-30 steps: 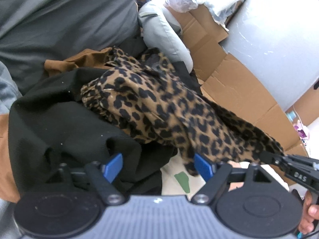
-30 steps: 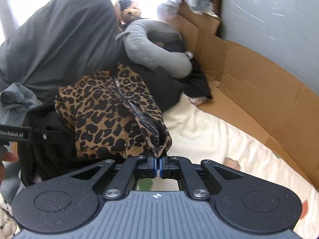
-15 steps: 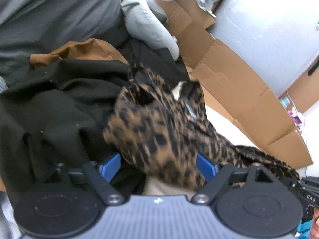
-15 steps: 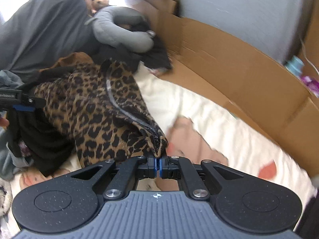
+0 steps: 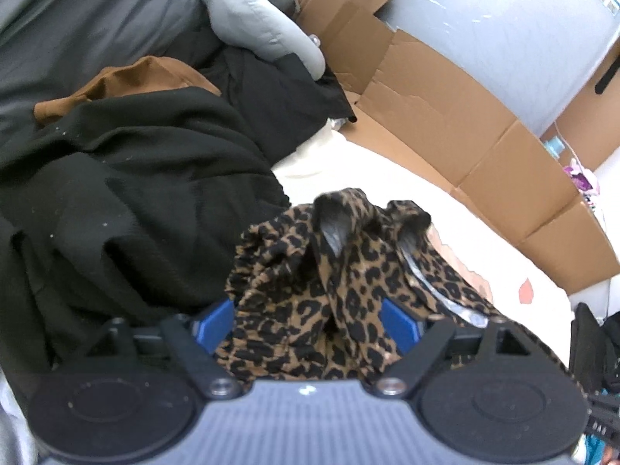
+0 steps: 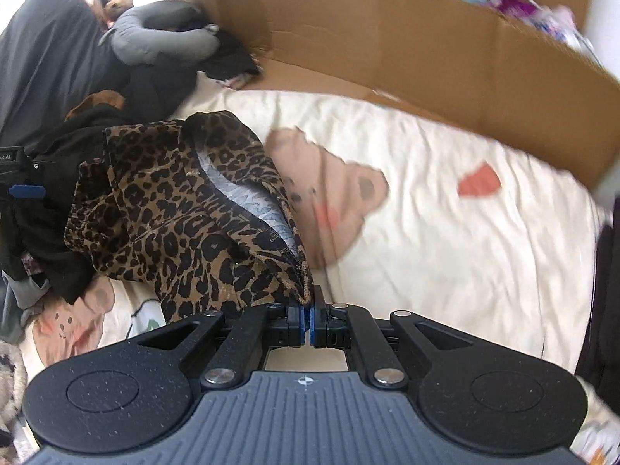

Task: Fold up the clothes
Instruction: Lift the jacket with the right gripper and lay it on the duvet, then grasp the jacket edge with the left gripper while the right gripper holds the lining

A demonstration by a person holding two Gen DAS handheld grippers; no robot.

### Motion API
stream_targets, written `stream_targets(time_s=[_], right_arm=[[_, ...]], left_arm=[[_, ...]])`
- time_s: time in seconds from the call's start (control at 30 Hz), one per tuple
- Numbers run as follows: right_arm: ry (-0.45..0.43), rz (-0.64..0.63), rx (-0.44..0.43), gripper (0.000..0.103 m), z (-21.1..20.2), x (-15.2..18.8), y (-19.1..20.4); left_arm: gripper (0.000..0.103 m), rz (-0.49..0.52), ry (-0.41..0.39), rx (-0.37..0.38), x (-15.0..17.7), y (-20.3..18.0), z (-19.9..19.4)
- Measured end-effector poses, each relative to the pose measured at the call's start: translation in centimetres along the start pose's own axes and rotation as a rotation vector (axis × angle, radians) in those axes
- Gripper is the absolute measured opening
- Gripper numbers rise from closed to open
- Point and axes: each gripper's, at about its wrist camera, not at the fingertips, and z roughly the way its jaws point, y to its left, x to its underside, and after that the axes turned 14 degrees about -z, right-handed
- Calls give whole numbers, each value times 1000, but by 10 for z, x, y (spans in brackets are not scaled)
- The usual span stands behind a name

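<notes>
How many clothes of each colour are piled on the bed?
Leopard print: 1, the leopard-print garment, pinched by the right tool and lying between the open pads of the left tool
Black: 2, black garment, second black garment
Brown: 1, brown garment
Total: 4 that I can tell apart

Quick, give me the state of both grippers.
Left gripper: open, leopard-print garment lying between its fingers.
Right gripper: shut on the leopard-print garment's edge.

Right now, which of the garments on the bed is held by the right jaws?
The leopard-print garment: its edge is pinched in the shut right gripper. The black garment and the brown one lie untouched in the pile.
</notes>
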Motion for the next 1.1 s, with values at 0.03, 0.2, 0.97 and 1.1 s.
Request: stream_targets(time_s=[0.03, 0.2, 0.97, 1.1], right_arm=[[-1, 14, 0, 0, -1, 8, -3], [-63, -15, 16, 0, -4, 55, -8], [20, 218, 39, 6, -23, 137, -66], [-23, 252, 52, 16, -32, 134, -73]], left_arm=[[85, 7, 1, -3, 1, -3, 2], [85, 48, 19, -10, 7, -16, 14], [79, 252, 27, 70, 10, -65, 77], [68, 261, 25, 79, 4, -67, 89]])
